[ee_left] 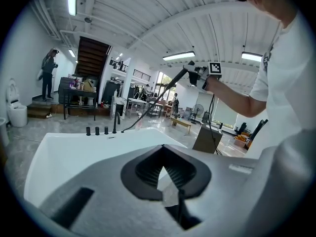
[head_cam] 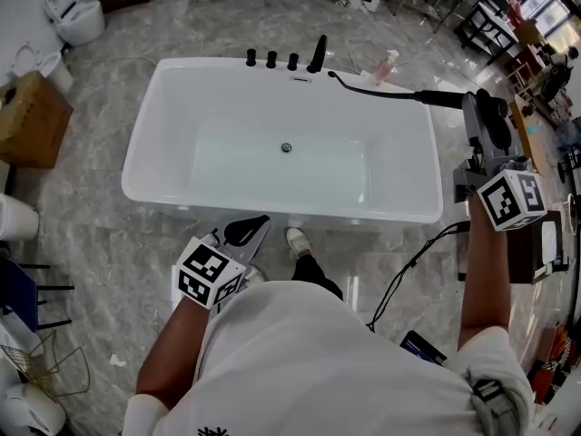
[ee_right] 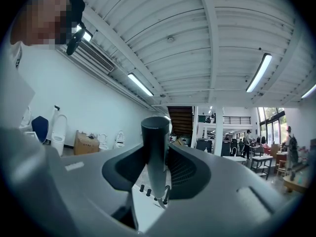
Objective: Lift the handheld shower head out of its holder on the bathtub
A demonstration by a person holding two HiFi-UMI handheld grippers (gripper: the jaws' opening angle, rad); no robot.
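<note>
Right gripper [head_cam: 474,107] with its ribbed dark fingers [ee_right: 185,169] partly apart and pressed on either side of the handheld shower head [head_cam: 442,97], a smooth, matte-dark, round wand that crosses the gap between them and juts past the fingertips. From the wand's far end a thin black hose [head_cam: 372,89] runs away from the fingers to the deck of the glossy white bathtub [head_cam: 145,143], so the head seems already clear of its holder. Left gripper [ee_left: 159,174] is closed, tips meeting on nothing, with the tub rim just beyond them. Likely hazards are that a round, slick handle may roll or slide between flat pads once the hose tautens, and that the swinging hose could tip the pink bottle [head_cam: 388,64] standing beneath it.
</note>
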